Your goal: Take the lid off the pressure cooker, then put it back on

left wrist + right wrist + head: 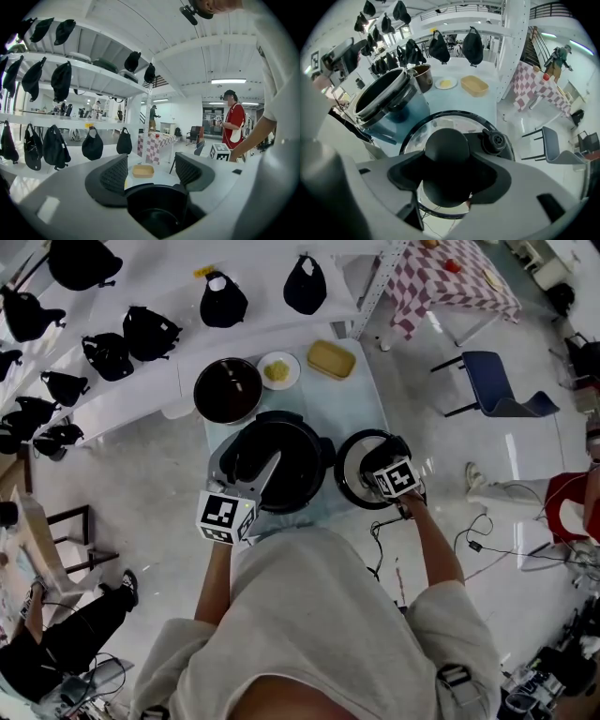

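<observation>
Right claw [446,176] tight on lid knob [446,146], plain only in its own view; left claw [150,171] agape.

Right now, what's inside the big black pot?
Just dark inner wall inside the round black pressure cooker; no food shows. The left tool covers part of the opening, hiding the bottom there.

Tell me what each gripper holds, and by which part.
The right gripper grips the glass lid by its round black knob. The left gripper holds nothing; its jaws stand apart.
</observation>
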Motion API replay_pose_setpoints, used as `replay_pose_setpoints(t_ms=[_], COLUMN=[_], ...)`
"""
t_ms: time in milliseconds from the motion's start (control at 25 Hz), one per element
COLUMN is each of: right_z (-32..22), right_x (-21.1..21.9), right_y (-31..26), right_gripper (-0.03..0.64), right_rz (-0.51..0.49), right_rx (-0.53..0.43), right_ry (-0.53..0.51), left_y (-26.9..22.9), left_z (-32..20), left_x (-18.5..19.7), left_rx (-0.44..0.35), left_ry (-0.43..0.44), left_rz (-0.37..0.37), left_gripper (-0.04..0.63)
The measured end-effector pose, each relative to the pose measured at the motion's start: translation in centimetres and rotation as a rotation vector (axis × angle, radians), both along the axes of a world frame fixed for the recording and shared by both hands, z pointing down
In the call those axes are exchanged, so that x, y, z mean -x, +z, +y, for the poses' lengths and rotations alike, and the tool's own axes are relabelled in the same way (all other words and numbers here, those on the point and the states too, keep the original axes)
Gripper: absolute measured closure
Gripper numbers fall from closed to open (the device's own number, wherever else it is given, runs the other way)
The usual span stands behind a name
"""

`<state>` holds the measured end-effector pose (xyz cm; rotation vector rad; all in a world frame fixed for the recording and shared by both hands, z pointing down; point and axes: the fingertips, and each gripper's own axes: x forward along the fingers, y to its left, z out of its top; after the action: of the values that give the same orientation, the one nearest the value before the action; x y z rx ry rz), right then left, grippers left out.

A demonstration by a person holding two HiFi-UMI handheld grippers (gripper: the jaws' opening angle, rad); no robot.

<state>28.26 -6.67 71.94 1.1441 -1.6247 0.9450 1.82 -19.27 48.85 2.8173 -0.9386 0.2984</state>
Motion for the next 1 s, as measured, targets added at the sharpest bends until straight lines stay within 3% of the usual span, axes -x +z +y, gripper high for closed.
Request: replay_pose_setpoints(t_ms=[560,1000], right_z=[0.3,-2.2], right_x=[-1.1,1.6], right_y=[-11.2,-14.2], right_gripper=[0.345,0.345], right_rz=[0.047,0.062], right_rx=[-0.070,-0.062], right_ry=[-0.097,-0.202], left_y=[-1.0,-1.0], left_z=[0.2,-0.5], left_x=[-1.2,1.9], left_rx=[-0.013,-0.010], left_ry=[0.036,-0.042], left_rz=[0.028,0.044], left_gripper=[0.282,0.282])
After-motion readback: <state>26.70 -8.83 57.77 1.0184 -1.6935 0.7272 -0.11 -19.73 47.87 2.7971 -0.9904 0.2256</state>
